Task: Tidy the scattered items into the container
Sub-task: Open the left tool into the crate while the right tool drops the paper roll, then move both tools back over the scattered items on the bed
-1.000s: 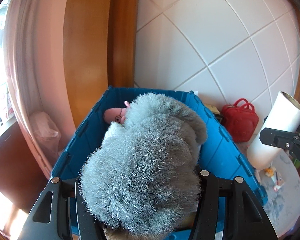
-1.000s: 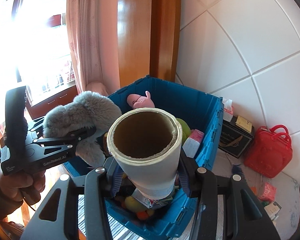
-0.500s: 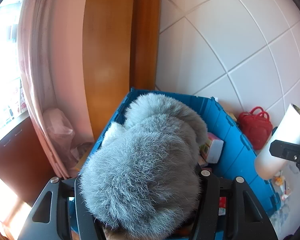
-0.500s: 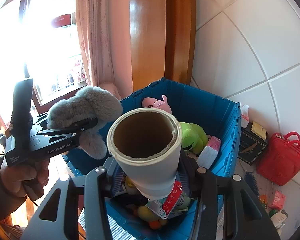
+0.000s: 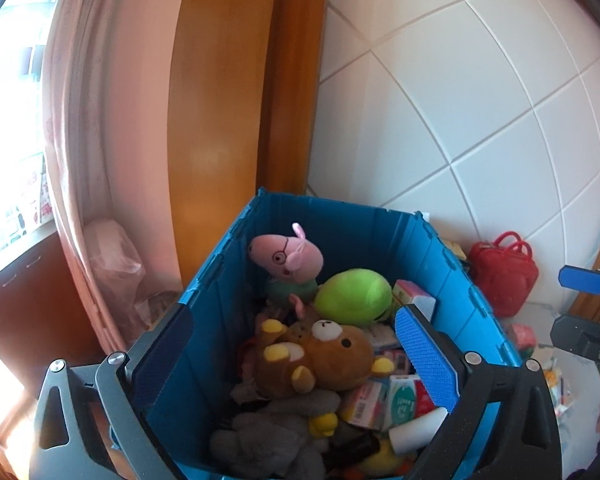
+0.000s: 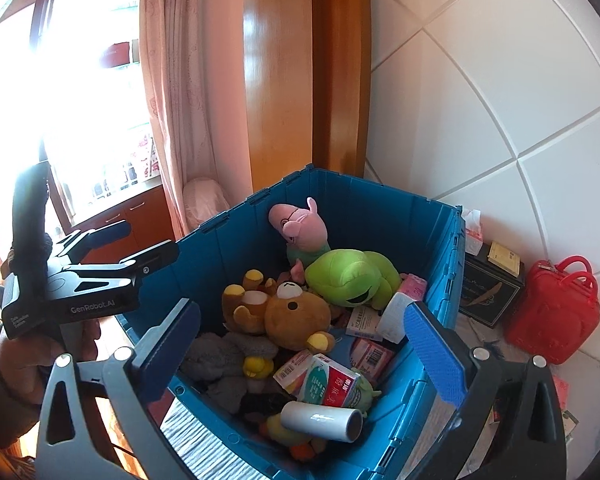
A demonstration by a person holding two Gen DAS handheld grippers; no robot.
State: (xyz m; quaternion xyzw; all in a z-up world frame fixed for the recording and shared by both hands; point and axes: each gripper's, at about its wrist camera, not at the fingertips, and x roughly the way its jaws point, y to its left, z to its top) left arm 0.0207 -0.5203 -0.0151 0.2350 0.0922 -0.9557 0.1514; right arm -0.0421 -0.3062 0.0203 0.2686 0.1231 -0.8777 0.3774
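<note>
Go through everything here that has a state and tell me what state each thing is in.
Left gripper: open, empty.
Right gripper: open, empty.
Blue crate: lid off, nearly full.
Grey plush: lying in crate.
White roll: on its side in crate.
Red bag: upright outside crate.

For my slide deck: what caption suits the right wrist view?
Open right gripper above a blue crate holding plush toys, cartons and a white roll; open left gripper alongside.
</note>
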